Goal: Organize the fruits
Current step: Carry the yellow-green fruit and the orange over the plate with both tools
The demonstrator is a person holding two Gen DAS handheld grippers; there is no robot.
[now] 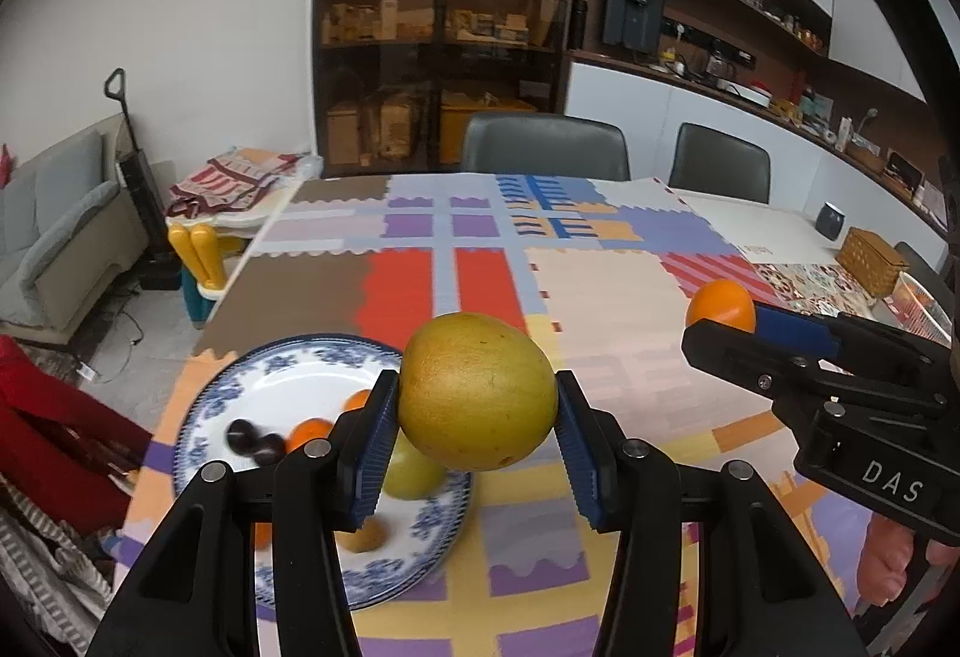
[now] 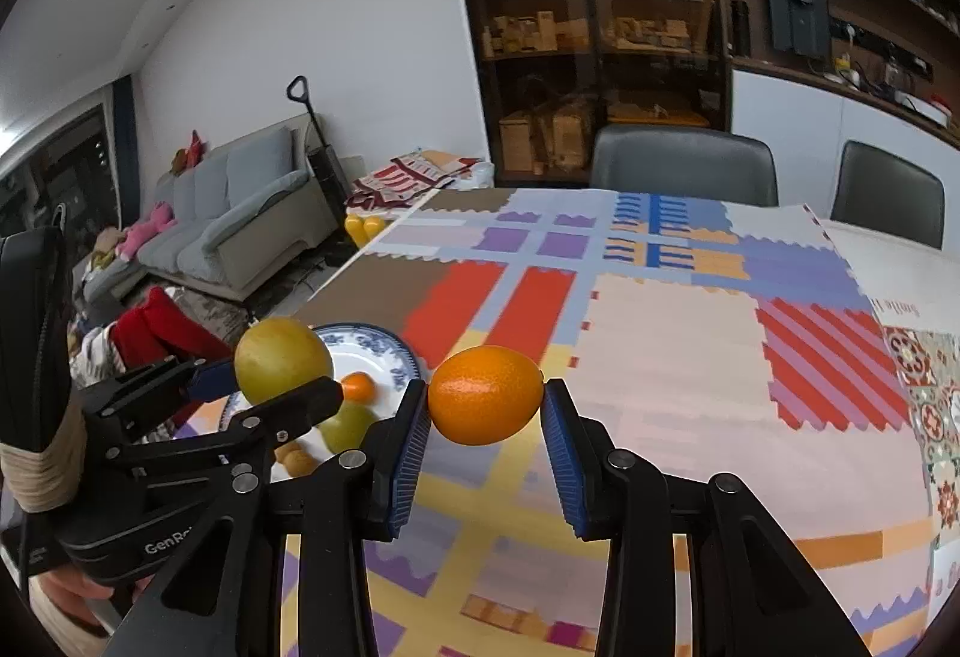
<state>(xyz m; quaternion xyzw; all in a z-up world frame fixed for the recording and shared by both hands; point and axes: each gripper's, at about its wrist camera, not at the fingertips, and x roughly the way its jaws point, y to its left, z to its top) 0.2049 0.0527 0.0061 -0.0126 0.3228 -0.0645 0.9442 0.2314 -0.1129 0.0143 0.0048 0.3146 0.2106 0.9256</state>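
Observation:
My left gripper [image 1: 477, 405] is shut on a large yellow-green fruit [image 1: 477, 390], held in the air above the table. That fruit [image 2: 282, 360] also shows at the left of the right wrist view. My right gripper [image 2: 485, 399] is shut on an orange [image 2: 486, 394], likewise lifted; the orange [image 1: 720, 306] and right gripper [image 1: 729, 324] appear at the right of the left wrist view. Below and to the left lies a blue-and-white plate [image 1: 210, 405] with dark cherries [image 1: 255, 441], small orange fruits [image 1: 309, 432], a green fruit [image 1: 411, 471] and a brown one [image 1: 363, 537].
A patchwork cloth [image 1: 600, 297] covers the table. Two grey chairs [image 1: 543, 144] stand at the far side. A wicker box [image 1: 870, 258] and a dark speaker [image 1: 831, 220] sit at the far right. A sofa [image 2: 240, 213] and upright vacuum [image 1: 141, 177] stand left.

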